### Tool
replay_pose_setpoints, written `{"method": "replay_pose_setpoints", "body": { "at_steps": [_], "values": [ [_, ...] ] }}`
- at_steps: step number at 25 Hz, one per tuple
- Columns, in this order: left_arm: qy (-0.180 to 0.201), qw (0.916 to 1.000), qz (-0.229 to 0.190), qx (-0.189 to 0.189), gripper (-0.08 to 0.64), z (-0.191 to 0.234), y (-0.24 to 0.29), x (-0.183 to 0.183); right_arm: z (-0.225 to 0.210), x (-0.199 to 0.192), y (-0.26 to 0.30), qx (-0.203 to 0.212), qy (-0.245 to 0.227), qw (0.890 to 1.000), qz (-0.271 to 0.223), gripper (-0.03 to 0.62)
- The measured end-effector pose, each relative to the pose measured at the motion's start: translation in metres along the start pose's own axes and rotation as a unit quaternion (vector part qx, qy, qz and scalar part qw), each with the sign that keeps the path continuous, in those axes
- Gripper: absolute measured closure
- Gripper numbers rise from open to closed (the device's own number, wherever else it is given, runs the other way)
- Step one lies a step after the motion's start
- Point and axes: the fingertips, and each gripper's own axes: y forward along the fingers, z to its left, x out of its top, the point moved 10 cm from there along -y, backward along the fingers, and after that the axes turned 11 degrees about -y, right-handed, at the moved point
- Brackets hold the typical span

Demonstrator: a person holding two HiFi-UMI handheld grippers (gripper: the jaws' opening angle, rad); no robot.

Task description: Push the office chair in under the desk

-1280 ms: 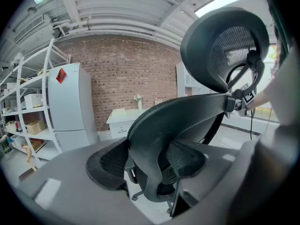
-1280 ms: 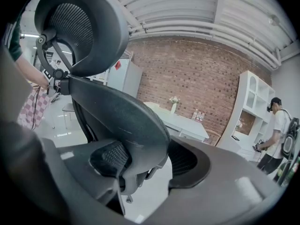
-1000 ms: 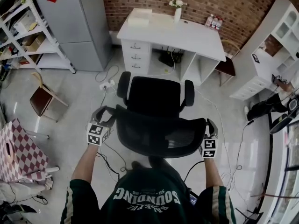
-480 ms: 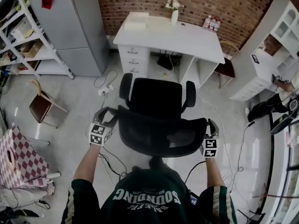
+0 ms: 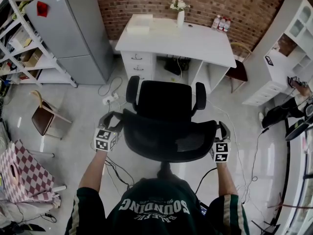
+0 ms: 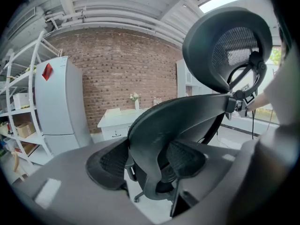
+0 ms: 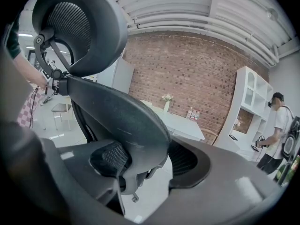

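Note:
The black mesh office chair (image 5: 164,102) stands on the floor facing the white desk (image 5: 195,38), a short gap in front of the desk's knee opening. Its curved backrest (image 5: 166,141) is nearest me. My left gripper (image 5: 113,124) is shut on the backrest's left edge (image 6: 154,130), with the frame squeezed between the pads (image 6: 110,163). On the opposite edge (image 7: 126,121), my right gripper (image 5: 222,131) is shut on the backrest in the same way. The headrest (image 6: 225,50) rises above the jaws in both gripper views.
A grey fridge (image 5: 73,28) and white shelving (image 5: 19,43) stand left of the desk. A wooden chair (image 5: 44,114), a power strip with cables (image 5: 110,99) and a checkered table (image 5: 19,173) are on the left. A white cabinet (image 5: 288,48), a brown stool (image 5: 238,72) and a person (image 5: 288,109) are on the right.
The chair, with both grippers holding its backrest, has rolled slightly forward toward the desk. The grips are unchanged.

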Motion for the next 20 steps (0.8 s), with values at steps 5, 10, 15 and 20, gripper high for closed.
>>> {"method": "replay_pose_setpoints", "body": {
  "at_steps": [5,10,15,20],
  "values": [
    [-0.002,1.0000,0.003,0.003,0.302,0.005,0.031,0.014,-0.018,0.003,0.027,-0.006,0.006,1.000,-0.001,0.342],
    [0.003,0.9999,0.012,0.004,0.304,0.011,0.066,0.033,-0.037,0.008,0.054,-0.011,0.009,1.000,-0.003,0.342],
    [0.006,0.9995,0.029,0.006,0.305,0.017,0.095,0.047,-0.050,0.009,0.077,-0.022,0.012,1.000,-0.002,0.344],
    [0.006,0.9994,0.033,0.007,0.308,0.018,0.117,0.059,-0.066,0.014,0.096,-0.024,0.010,1.000,0.002,0.342]
  ]
}}
